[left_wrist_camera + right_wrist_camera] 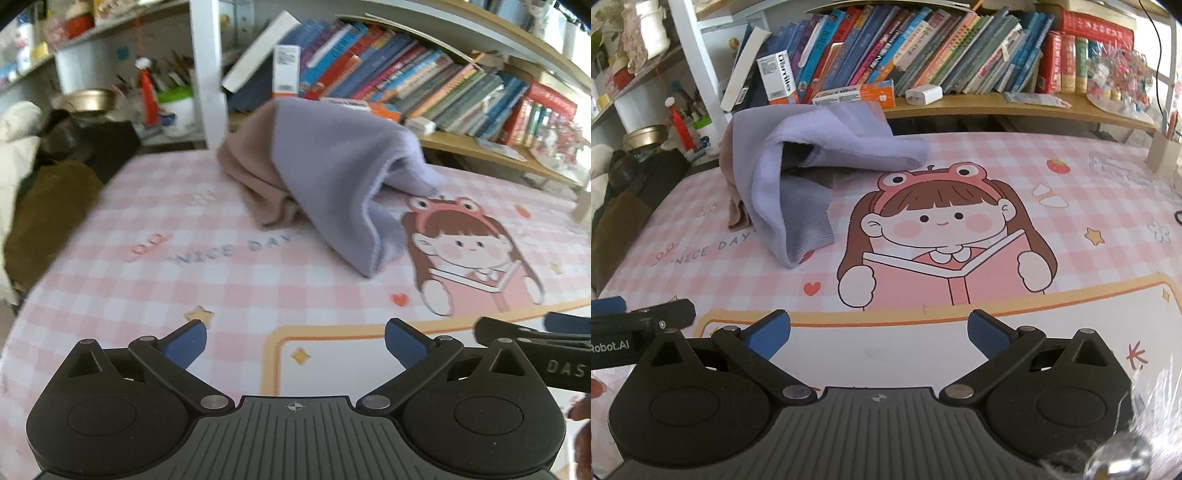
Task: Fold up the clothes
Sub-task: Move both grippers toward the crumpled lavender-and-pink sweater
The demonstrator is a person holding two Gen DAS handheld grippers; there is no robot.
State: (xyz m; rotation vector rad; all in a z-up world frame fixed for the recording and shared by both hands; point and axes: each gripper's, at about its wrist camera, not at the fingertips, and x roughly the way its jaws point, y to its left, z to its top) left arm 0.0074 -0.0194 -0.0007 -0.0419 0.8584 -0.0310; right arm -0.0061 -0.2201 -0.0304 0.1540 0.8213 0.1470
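Observation:
A lavender fleece garment [332,184] lies bunched in a loose heap at the far side of the table, over a tan-brown cloth [255,177]. Both show in the right wrist view too, the lavender garment [775,177] at upper left with the tan cloth [733,206] peeking out on its left. My left gripper [295,345] is open and empty, low over the near part of the table, well short of the clothes. My right gripper [879,332] is open and empty, beside the left one. Its fingers [517,332] show at the right edge of the left wrist view.
The table wears a pink checked mat [997,166] printed with a reading girl cartoon [945,236]. A shelf of books [942,48] runs behind the table. A white post [207,74] stands at the back left. Dark bags and clutter [48,206] sit off the left edge.

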